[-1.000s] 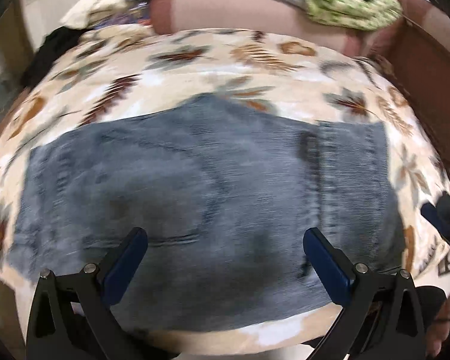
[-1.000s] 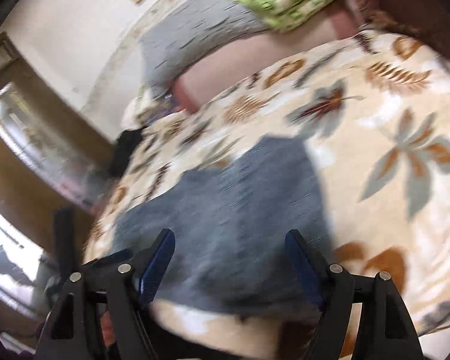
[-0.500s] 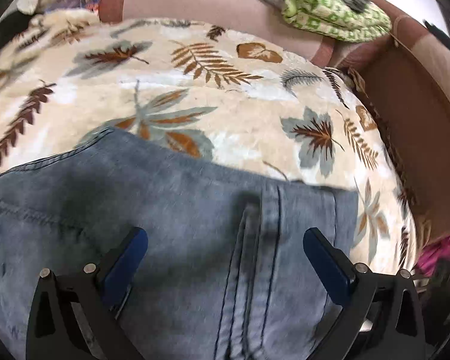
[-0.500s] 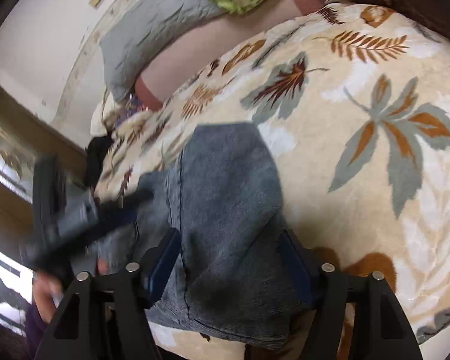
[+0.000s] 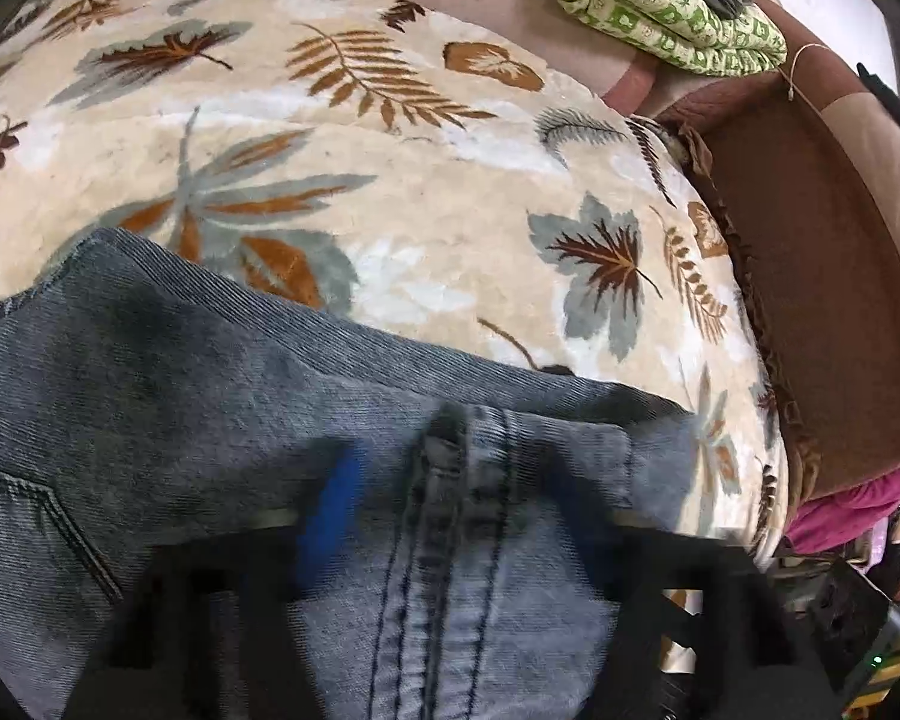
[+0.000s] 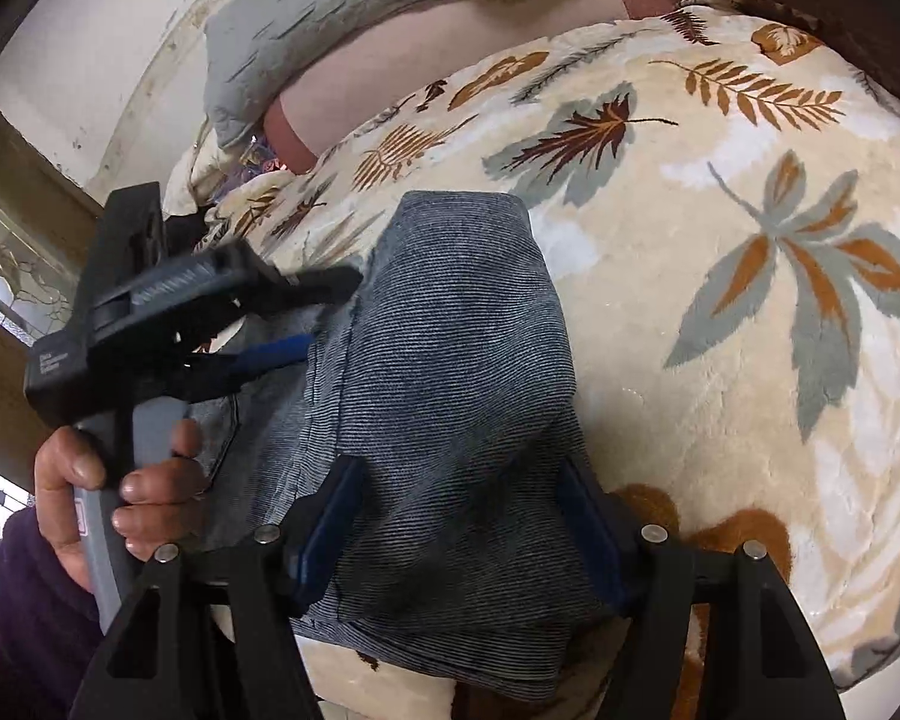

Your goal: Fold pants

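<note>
Jaws of both grippers spread over ribbed denim pants, plush leaf-print blanket

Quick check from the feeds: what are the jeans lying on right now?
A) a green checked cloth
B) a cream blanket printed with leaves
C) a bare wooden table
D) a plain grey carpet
B: the jeans lie spread on the cream leaf-print blanket; the green patterned cloth is bunched at the far end, apart from them.
</note>
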### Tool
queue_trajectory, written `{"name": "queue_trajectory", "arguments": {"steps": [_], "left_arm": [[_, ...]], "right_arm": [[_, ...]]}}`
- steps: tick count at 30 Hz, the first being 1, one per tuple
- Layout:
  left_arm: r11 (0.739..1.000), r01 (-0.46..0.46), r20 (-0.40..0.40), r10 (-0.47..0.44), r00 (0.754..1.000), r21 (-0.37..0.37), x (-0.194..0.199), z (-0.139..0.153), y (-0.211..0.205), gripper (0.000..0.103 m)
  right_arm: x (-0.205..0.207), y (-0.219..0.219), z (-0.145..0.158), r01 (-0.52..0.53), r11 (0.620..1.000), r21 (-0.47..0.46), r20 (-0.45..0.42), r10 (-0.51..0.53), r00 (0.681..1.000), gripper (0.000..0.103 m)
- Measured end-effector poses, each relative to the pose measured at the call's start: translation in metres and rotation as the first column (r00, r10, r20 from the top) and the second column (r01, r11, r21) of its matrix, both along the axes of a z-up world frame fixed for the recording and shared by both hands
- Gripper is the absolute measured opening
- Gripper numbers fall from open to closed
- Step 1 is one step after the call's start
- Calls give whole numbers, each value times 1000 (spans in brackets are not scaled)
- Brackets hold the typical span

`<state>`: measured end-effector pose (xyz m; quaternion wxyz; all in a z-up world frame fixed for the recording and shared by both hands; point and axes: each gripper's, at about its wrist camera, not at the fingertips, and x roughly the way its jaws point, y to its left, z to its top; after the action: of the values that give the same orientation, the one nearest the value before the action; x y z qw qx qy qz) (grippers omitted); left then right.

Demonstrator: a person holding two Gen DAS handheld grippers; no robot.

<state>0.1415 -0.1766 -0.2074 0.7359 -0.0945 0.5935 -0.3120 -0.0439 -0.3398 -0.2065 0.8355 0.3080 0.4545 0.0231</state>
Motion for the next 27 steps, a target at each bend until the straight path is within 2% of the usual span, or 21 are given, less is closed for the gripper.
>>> {"name": "queue_trajectory", "arguments": {"steps": [1,5,9,12,14,16,18,20,21,23,25,27], "left_arm": [[1000,5,-13,-6,1000,-24,1,0,1,29],[999,18,26,-17,1000,-34,-3,8,3,22],[998,-11,59,14,998,-63,-5,22,15,16],[996,-63,98,69,993,-70,-7,34,31,14],[991,-104,141,115,983,-82,-10,45,44,2],[986,-151,192,161,968,-65,-10,54,56,2],[975,-222,234,215,948,6,-3,53,64,2],[970,-228,195,208,958,85,2,40,66,2],[971,-225,176,208,962,80,1,35,68,2],[978,-197,182,183,966,66,-6,34,65,2],[986,-147,212,127,969,83,-17,39,52,2],[993,-94,233,75,970,71,-28,46,37,2]], "right_arm": [[0,0,0,1,1000,0,-1,-1,1000,70],[0,1,2,5,1000,-3,1,-5,1000,70],[-3,1,9,24,999,-24,31,-24,999,70],[-6,3,19,39,998,-42,86,-35,996,70],[-8,6,28,45,997,-54,133,-38,990,70],[-8,11,34,36,997,-74,162,-24,987,70],[-1,19,30,3,996,-93,127,9,992,70],[10,24,12,-39,995,-94,18,41,999,70],[14,26,4,-62,995,-82,-26,60,998,71],[13,29,8,-92,991,-102,-8,92,996,70],[13,31,6,-123,989,-86,-10,122,992,70],[12,39,6,-170,976,-135,-20,169,985,70]]}}
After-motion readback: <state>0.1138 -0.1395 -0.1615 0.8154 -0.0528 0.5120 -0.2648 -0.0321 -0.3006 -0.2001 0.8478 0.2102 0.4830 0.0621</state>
